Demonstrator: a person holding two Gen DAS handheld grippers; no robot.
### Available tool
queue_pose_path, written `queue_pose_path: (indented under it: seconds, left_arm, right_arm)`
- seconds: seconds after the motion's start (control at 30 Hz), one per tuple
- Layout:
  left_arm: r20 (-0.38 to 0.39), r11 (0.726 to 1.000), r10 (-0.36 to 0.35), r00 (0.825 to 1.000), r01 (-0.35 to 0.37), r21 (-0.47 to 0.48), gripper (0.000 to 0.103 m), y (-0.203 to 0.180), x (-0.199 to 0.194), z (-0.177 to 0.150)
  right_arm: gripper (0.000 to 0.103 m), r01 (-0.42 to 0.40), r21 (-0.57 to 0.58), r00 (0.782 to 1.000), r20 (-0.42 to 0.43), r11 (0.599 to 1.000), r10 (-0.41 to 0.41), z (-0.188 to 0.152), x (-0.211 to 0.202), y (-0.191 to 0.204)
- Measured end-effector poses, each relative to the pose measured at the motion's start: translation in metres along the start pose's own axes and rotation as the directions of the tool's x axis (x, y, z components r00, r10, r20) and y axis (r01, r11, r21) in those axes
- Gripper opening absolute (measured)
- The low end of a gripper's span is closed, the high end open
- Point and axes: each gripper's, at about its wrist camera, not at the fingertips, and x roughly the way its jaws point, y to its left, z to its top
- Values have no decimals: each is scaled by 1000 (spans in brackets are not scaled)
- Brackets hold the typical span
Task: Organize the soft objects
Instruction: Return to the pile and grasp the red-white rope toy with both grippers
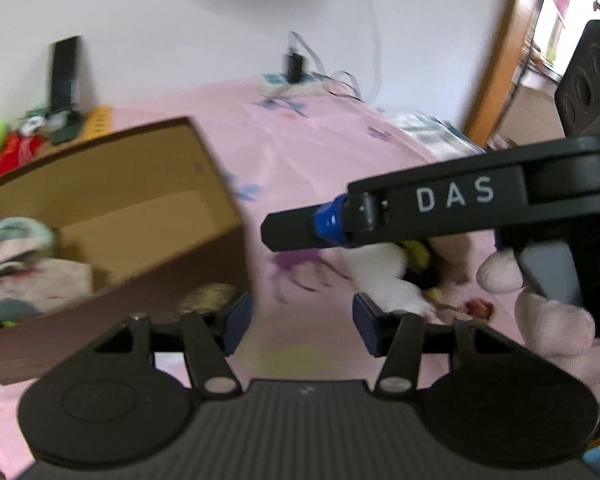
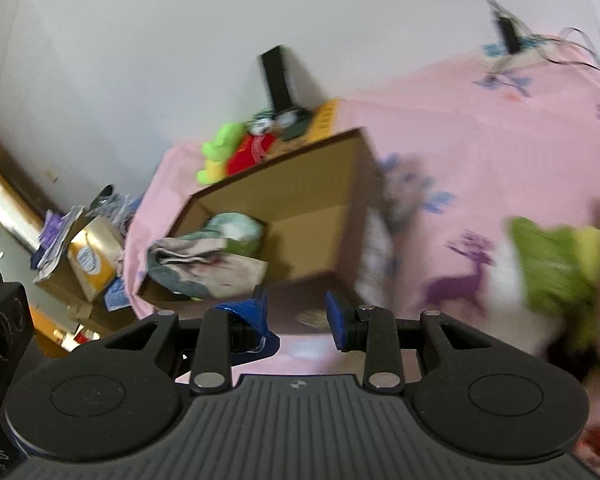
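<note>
A pink bed sheet (image 2: 480, 152) with deer prints meets a white wall (image 2: 140, 40). On it, a cardboard box (image 2: 312, 216) holds folded cloths (image 2: 204, 260). Beside the box, the left gripper (image 1: 302, 324) and right gripper (image 2: 296, 314) hover with jaws apart, empty. A green toy (image 2: 556, 268) lies right of the box.

You are facing a cardboard box (image 2: 300, 208) sitting on the bed (image 2: 480, 152), with folded clothes (image 2: 204, 264) lying inside at its left end. Plush toys (image 2: 236, 152) are lying behind the box by the wall. Another soft toy (image 2: 556, 268) is lying on the bed, right of the box.
</note>
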Motion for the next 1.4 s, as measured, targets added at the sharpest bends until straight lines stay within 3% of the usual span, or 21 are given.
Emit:
queue_pose_path:
  seconds: [0.23, 0.5, 0.83, 1.23, 1.33, 1.4]
  left_arm:
    - [-55, 989, -106, 993, 111, 97, 55, -60, 23, -2]
    - [-138, 946, -240, 961, 264, 189, 57, -122, 50, -9]
    - [-191, 932, -168, 967, 218, 289, 57, -160, 96, -13]
    - [-275, 959, -164, 947, 218, 180, 57, -154, 137, -22]
    - [-262, 960, -171, 950, 221, 174, 41, -155, 137, -24]
    - [-258, 958, -183, 949, 231, 172, 37, -155, 136, -24]
  right_arm:
    - [16, 77, 108, 997, 3, 991, -78, -18, -46, -57]
    - [16, 127, 244, 991, 10, 961, -133, -34, -87, -116]
    - [16, 181, 424, 983, -52, 888, -175, -69, -118, -180]
    - [18, 159, 535, 986, -123, 830, -110, -87, -98, -203]
    - [18, 150, 549, 987, -132, 822, -91, -88, -88, -203]
    - [18, 138, 546, 989, -121, 826, -85, -87, -84, -201]
